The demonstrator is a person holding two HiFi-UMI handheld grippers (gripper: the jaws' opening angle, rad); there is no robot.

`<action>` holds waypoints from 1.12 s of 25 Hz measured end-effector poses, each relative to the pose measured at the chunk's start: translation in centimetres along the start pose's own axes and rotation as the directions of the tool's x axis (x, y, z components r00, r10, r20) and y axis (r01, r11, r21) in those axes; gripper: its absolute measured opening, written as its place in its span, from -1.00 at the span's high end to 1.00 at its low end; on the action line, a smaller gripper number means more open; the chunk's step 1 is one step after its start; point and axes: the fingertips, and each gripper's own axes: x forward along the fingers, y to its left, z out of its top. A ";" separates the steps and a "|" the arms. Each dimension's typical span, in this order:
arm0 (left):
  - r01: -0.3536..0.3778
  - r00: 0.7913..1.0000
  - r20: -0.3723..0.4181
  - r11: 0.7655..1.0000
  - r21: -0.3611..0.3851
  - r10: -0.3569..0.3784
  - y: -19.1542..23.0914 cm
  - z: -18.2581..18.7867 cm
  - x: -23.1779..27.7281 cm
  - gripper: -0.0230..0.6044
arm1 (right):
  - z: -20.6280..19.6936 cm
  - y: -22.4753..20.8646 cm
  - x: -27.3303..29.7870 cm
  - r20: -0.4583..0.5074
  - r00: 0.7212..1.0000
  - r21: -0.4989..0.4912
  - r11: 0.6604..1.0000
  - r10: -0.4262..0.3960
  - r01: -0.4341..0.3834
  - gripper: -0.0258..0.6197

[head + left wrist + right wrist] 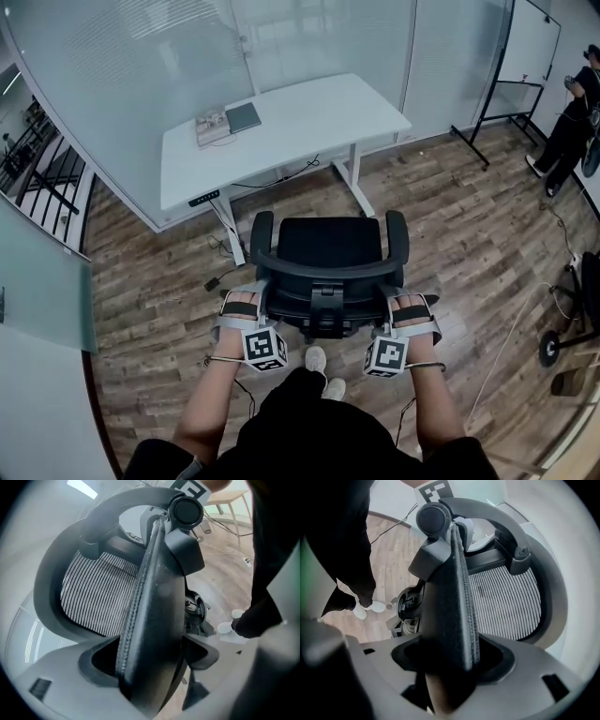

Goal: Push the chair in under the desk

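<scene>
Chair [328, 244] stands just short of the white counter [300, 122], not yet under it. Left tongs [246, 300] and right tongs [406, 303] each clamp a backrest edge. Best to push evenly and straight ahead, so it rolls between the legs.

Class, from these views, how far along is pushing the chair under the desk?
Done: left gripper and right gripper clamp the backrest at its sides. In hand: readying the push; the chair stands short of the desk, wholly outside it. Left: roll it under.
</scene>
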 end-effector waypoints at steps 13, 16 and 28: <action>0.011 0.999 -0.041 1.000 -0.026 -0.012 3.2 -0.4 4.0 -0.43 | -1.6 -3.5 6.2 -0.033 0.999 0.070 0.997 0.042 -0.039 -0.03; 0.011 0.999 -0.041 1.000 -0.029 -0.012 4.0 -0.7 5.0 -0.43 | -1.6 -4.2 7.3 -0.036 0.998 0.072 0.996 0.051 -0.048 -0.02; -0.001 0.997 -0.071 0.999 -0.049 -0.002 7.6 -2.9 8.5 -0.43 | -0.4 -7.4 12.4 -0.016 0.998 0.074 0.995 0.062 -0.061 -0.02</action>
